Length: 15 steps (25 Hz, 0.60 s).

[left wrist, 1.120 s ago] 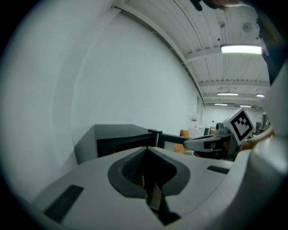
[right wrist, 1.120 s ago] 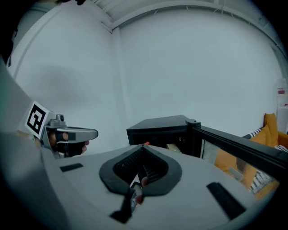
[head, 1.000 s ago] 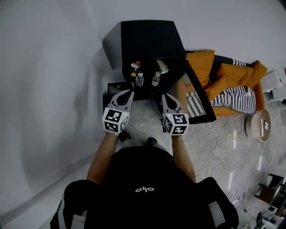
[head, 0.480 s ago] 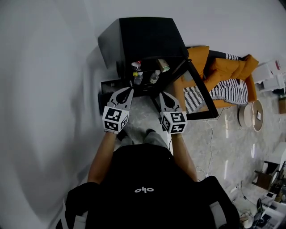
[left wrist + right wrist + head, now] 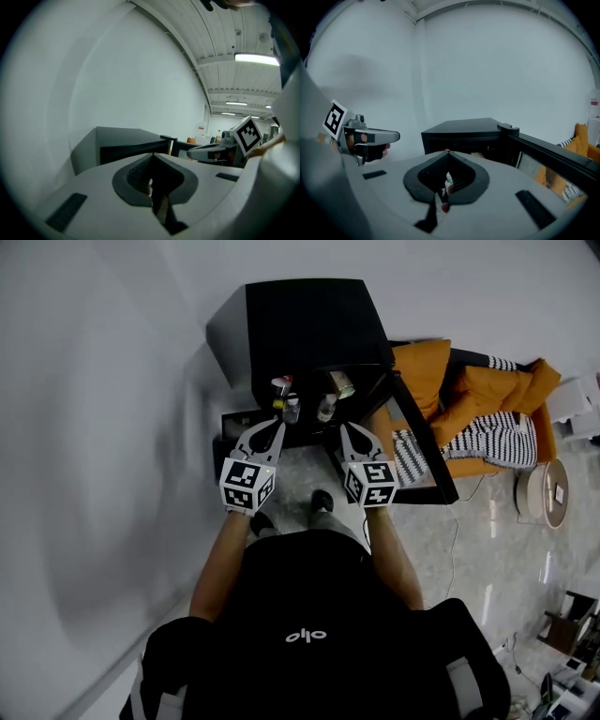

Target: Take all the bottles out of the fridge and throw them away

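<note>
The bottles (image 5: 292,409) stand inside the open fridge (image 5: 309,320), upper centre of the head view, so I judge none is out yet and all the binning remains. My left gripper (image 5: 270,427) and right gripper (image 5: 350,429) hover just below the opening, both closed and empty.

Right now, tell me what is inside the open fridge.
In the fridge, a few small bottles stand near the front, with a pale packet beside them. The fridge's top hides everything further back.
</note>
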Available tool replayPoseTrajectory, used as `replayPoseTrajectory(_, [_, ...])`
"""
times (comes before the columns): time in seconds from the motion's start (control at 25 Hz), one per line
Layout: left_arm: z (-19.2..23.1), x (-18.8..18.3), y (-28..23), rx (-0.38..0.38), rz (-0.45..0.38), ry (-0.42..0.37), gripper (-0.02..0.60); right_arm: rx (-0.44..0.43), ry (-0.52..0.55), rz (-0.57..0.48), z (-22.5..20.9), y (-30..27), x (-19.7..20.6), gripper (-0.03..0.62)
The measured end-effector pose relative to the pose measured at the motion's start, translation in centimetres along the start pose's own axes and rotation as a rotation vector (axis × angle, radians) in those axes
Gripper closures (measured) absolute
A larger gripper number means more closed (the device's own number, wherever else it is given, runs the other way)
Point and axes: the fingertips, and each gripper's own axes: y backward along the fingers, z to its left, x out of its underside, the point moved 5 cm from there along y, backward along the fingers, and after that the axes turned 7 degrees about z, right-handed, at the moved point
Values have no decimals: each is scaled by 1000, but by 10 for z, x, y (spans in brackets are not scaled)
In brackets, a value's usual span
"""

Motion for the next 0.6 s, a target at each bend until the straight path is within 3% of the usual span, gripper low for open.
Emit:
replayPoseTrajectory(0.24, [-27,-1,-34,14,26,3,580,20,-20,7,-42,-13,9,592])
replayPoseTrajectory(0.6, [-35,-6,-70,49,59,-18,580,49,-47,14,-69,-52,21,592])
